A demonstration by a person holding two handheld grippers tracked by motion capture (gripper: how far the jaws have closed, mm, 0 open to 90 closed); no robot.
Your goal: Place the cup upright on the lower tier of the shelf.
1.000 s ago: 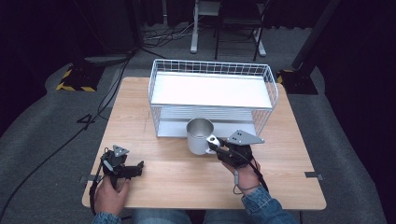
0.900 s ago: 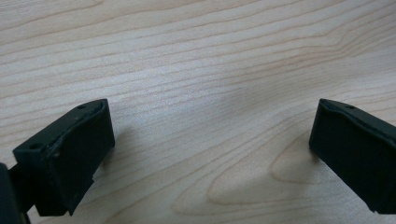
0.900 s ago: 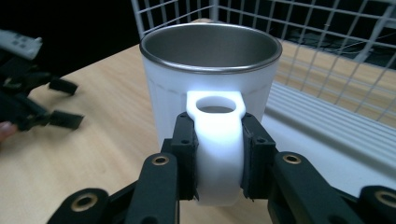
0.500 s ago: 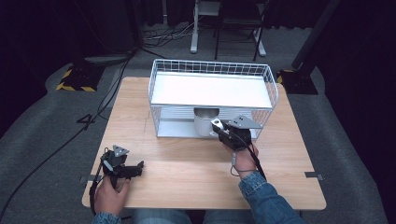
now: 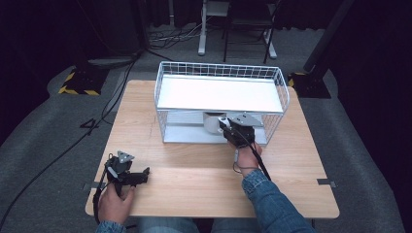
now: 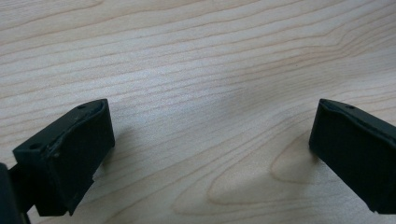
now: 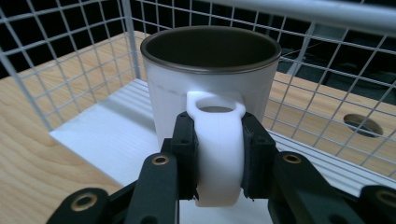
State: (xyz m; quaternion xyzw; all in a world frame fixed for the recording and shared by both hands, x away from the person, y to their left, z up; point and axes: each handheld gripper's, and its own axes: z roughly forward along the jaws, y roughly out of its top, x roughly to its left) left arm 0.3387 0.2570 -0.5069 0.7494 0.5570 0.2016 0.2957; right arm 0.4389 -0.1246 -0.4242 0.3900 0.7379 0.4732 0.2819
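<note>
**Mug held inside the wire rack**

The counter (image 5: pixel 194 165) carries the wire rack (image 5: pixel 221 73). Under the rack's upper shelf, my right gripper (image 7: pixel 218 158) pinches the white mug (image 7: pixel 210 79) by its handle. Well away from the rack, my left gripper (image 6: pixel 210 140) rests, fingers (image 6: pixel 70 154) spread.

Bright tabletop, dark surroundings, soft shadows
</note>
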